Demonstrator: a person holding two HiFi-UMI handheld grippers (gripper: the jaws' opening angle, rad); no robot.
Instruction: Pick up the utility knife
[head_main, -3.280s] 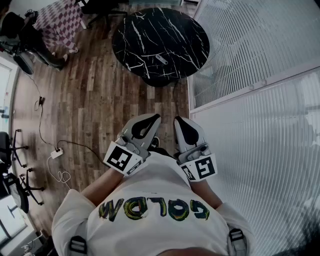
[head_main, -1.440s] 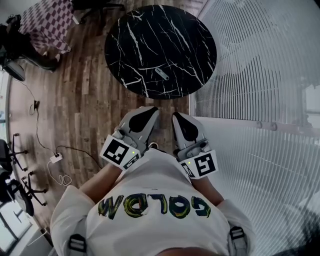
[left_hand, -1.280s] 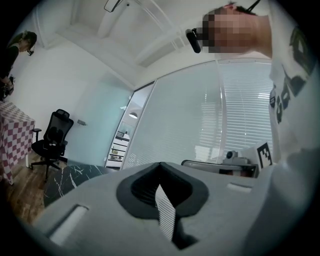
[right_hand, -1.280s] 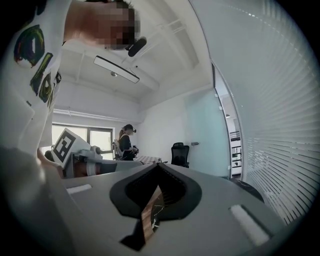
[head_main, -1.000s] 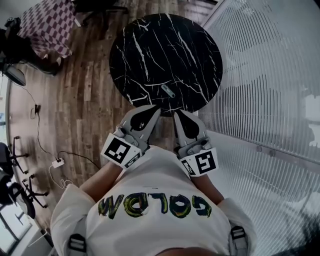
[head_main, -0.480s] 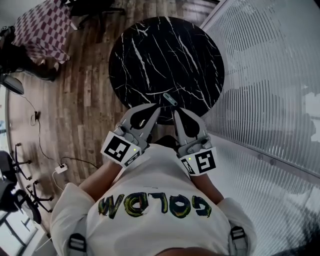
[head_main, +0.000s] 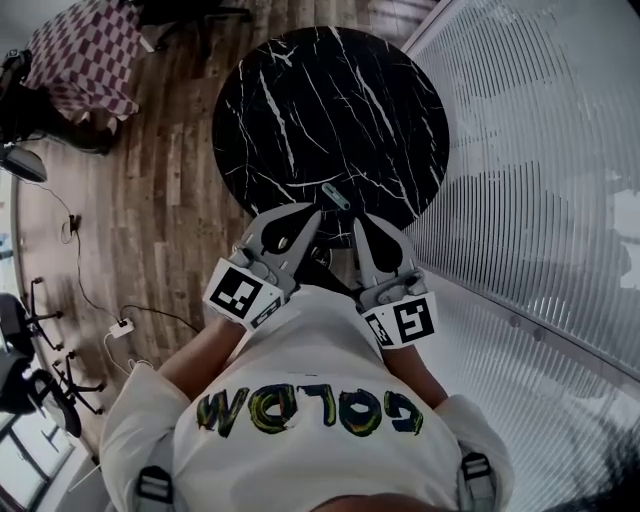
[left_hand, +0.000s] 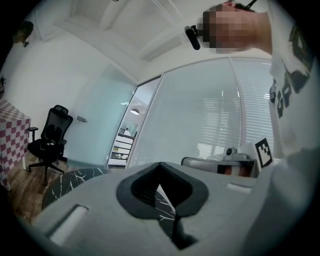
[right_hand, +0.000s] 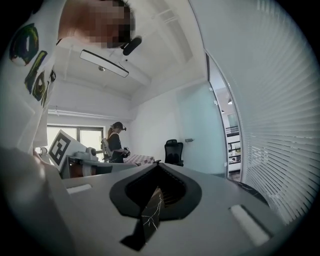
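Note:
The utility knife, small and grey, lies on the near part of a round black marble table. In the head view my left gripper and right gripper are held side by side at the table's near edge, their tips just short of the knife, one on either side of it. Both are shut with nothing between the jaws. In the left gripper view the gripper fills the lower frame, with marble showing through its gap. The right gripper looks the same in its own view. The knife is hidden in both gripper views.
A glass partition with blinds runs along the right, close to the table. A checkered table stands at the far left, and a cable with a power strip lies on the wooden floor. A black office chair and another person stand farther off.
The view has closed in on the black table. Both grippers have come forward from over the floor to the table's near edge, so the knife now lies just beyond their tips.

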